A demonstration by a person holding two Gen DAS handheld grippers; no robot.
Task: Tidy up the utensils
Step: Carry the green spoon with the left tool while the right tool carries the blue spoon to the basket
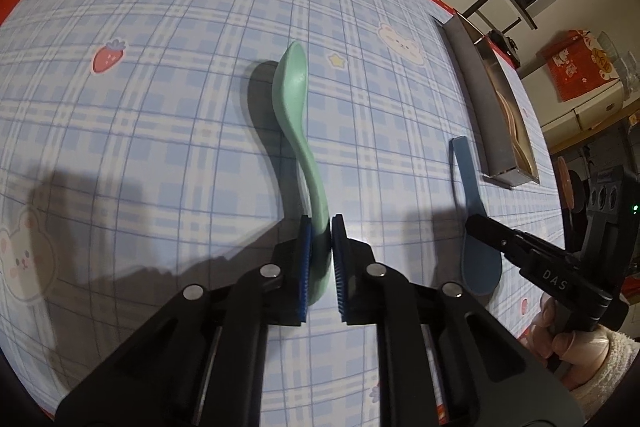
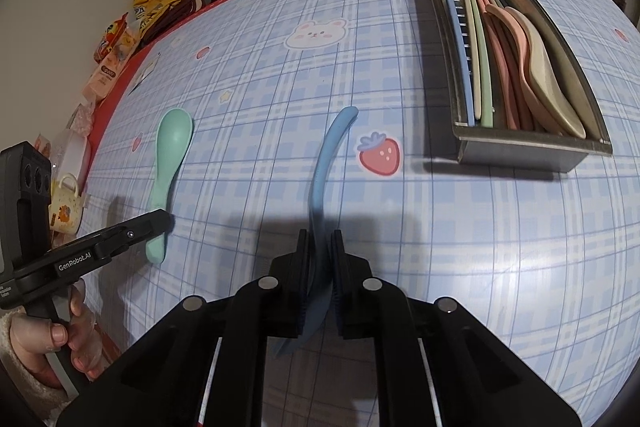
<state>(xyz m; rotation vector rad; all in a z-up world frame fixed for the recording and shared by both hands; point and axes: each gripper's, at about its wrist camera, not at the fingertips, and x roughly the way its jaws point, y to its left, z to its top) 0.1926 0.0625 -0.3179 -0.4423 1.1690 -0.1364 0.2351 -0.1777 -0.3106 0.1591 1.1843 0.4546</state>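
On the plaid tablecloth (image 1: 160, 131), each hand-held gripper clamps a curved plastic spoon: left (image 1: 321, 227) mint-green (image 1: 294, 95), right (image 2: 320, 239) blue (image 2: 326, 155)

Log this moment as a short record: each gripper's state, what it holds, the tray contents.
left gripper: shut on green spoon, gripped at the handle
right gripper: shut on blue spoon, gripped near the bowl
metal tray: on the table's far right, holds several pastel utensils
tablecloth: blue plaid with bears and strawberries
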